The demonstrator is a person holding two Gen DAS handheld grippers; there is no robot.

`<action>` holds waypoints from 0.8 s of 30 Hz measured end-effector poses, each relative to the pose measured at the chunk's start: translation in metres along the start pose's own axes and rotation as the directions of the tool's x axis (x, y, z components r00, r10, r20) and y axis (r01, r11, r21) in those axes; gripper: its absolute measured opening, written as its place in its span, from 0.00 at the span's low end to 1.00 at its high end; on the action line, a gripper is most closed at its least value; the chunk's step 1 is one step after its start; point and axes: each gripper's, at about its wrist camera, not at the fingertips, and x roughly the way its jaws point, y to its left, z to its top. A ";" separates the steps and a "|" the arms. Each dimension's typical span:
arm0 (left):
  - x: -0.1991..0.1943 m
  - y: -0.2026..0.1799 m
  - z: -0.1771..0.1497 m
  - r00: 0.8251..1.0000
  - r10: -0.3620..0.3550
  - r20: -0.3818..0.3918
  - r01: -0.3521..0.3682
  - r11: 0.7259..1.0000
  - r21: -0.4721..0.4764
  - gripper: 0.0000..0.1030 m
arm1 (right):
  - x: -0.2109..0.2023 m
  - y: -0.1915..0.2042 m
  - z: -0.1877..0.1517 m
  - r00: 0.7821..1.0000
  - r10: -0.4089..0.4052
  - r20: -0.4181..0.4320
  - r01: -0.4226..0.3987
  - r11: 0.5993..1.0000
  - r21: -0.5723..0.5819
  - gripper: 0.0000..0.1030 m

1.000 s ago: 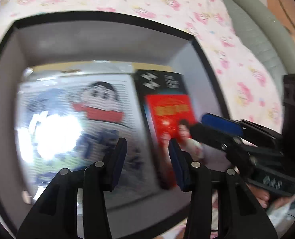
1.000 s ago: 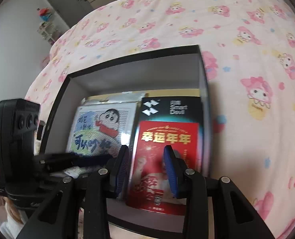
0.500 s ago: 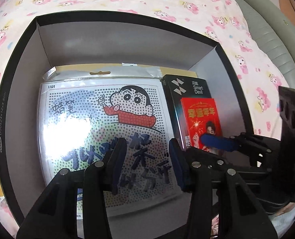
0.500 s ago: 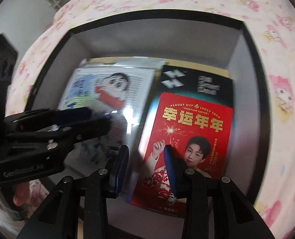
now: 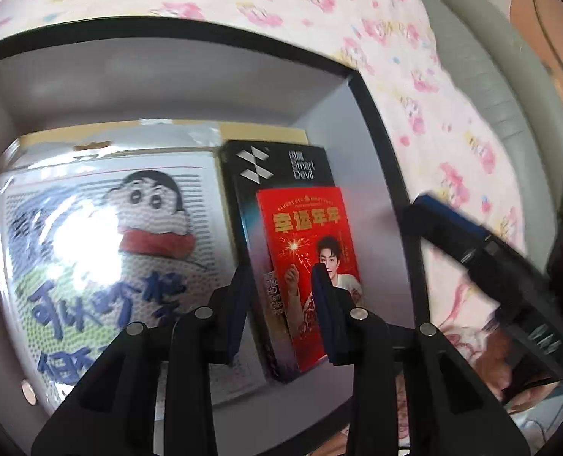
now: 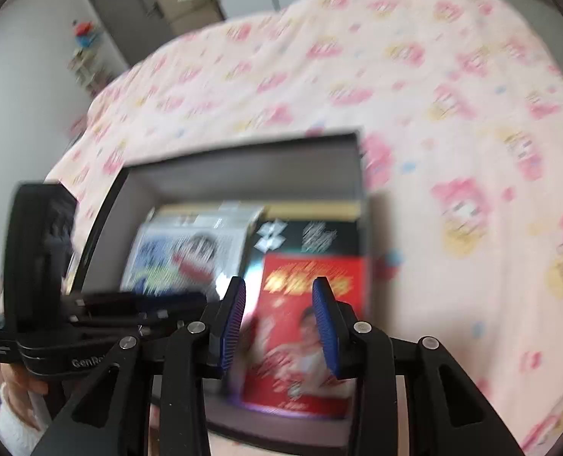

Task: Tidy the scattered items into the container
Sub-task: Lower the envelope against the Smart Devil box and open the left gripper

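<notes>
Black-rimmed, grey-walled container (image 5: 372, 121) on a bed (image 5: 319, 3) spread with pale pink cartoon-print bedding. Inside, flat on the floor: a plastic-sleeved cartoon sheet (image 5: 103, 250) filling the left part, a glare patch across its middle; just beside it on the right, a black box (image 5: 285, 167) printed "Smart Devil"; on top of that box, a red card (image 5: 304, 235) with gold characters and a young man's portrait. A strip of tan packaging (image 5: 266, 131) showing behind both at the far wall.

Left gripper (image 5: 281, 304) low over the near edge of the container, jaws apart by a moderate gap, nothing between the blue pads, the red card and black box visible through the gap. Right gripper (image 6: 279, 321) likewise parted and empty, above the near right corner, red card (image 6: 312, 326) seen between its fingers. From the left wrist view, right gripper (image 5: 483, 262) out past the right wall of the container, over the bedding, blurred. From the right wrist view, left gripper (image 6: 103, 326) at the left side, a hand partly visible beneath it. Right view heavily blurred; print on the black box (image 6: 308, 237) and the cartoon sheet (image 6: 182, 254) unreadable there. Grey cabinet (image 6: 125, 11) against the far wall beyond the bed.
</notes>
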 end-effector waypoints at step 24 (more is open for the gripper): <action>0.020 -0.039 -0.009 0.995 0.065 -0.077 -0.065 0.998 -0.003 0.33 | -0.011 -0.033 0.002 0.999 0.041 0.025 -0.045 0.984 0.174 0.32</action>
